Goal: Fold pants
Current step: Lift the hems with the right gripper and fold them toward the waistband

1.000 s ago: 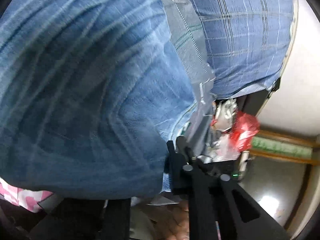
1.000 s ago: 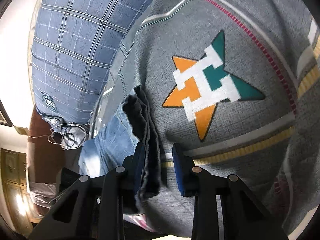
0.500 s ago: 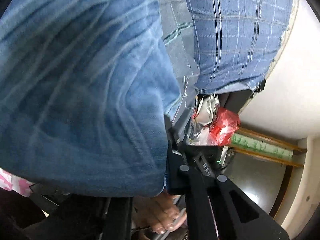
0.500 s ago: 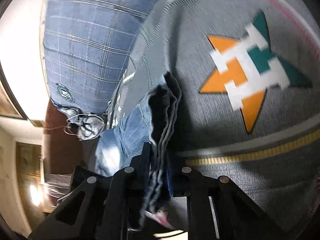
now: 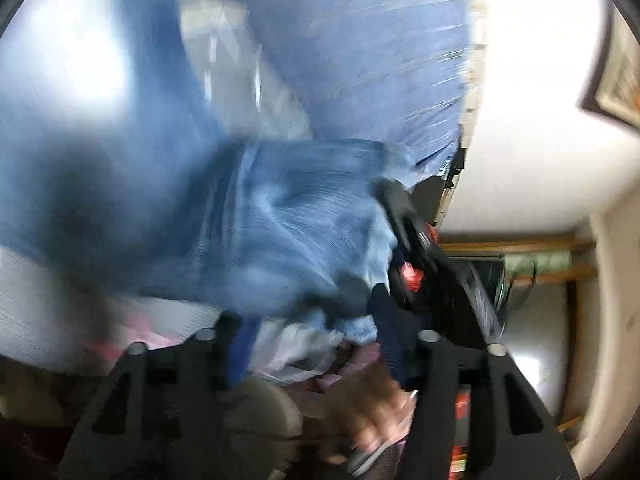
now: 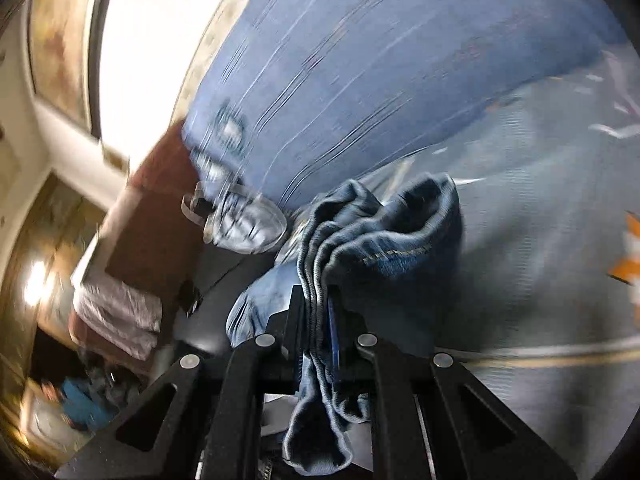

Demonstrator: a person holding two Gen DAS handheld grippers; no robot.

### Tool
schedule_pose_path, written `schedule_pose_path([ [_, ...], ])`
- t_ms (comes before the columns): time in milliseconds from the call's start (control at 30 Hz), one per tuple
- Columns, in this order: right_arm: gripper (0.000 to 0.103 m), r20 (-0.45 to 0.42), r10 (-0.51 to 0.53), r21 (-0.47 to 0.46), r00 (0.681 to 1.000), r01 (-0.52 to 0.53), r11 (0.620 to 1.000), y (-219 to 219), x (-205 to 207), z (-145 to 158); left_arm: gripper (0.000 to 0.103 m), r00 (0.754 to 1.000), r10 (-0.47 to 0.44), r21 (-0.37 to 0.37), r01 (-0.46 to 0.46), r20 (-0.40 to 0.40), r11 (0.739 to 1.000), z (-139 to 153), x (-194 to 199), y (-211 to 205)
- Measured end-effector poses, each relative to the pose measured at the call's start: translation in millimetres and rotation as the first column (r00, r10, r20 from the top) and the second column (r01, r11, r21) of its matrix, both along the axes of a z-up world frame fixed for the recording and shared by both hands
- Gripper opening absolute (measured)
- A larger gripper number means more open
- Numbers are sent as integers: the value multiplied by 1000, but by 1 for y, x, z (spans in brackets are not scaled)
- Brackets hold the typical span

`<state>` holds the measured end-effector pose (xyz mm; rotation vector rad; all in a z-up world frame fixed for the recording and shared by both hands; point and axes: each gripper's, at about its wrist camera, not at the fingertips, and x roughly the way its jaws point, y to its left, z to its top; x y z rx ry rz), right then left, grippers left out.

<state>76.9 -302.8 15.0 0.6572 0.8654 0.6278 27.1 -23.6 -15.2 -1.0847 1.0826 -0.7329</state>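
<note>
The blue jeans [image 6: 384,232] are bunched into several layers. My right gripper [image 6: 316,320] is shut on their folded edge and holds it above the grey bed cover [image 6: 540,260], with a loose end drooping below the fingers. In the blurred left wrist view the jeans [image 5: 300,240] hang just above my left gripper [image 5: 310,332]. Its jaws are opening and stand well apart, and the pads do not press on the denim. A black and red tool [image 5: 408,248], probably my right gripper, sits at the denim's right edge.
A blue plaid pillow [image 6: 380,60] lies beyond the jeans against the white wall [image 5: 520,120]. A face mask [image 6: 240,224] and folded cloths [image 6: 116,320] sit on brown furniture at the left. A person's sandalled foot [image 5: 372,412] is on the floor below.
My right gripper closed on the folded denim edge and lifted it off the bed. My left gripper's jaws went from shut to wide apart. Both views swung fast and blurred.
</note>
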Motion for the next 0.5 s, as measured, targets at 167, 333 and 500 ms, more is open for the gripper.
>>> schedule_pose_path([
  [167, 8, -22, 108, -89, 994, -110, 990, 95, 28, -8, 70, 966, 197, 138, -221, 170, 965, 16, -8, 108],
  [333, 11, -119, 187, -177, 975, -206, 962, 181, 58, -64, 69, 902, 406, 320, -431, 145, 844, -16, 5, 176],
  [500, 26, -225, 174, -98, 959, -200, 975, 191, 63, -112, 69, 924, 371, 283, -381, 90, 880, -33, 24, 175],
])
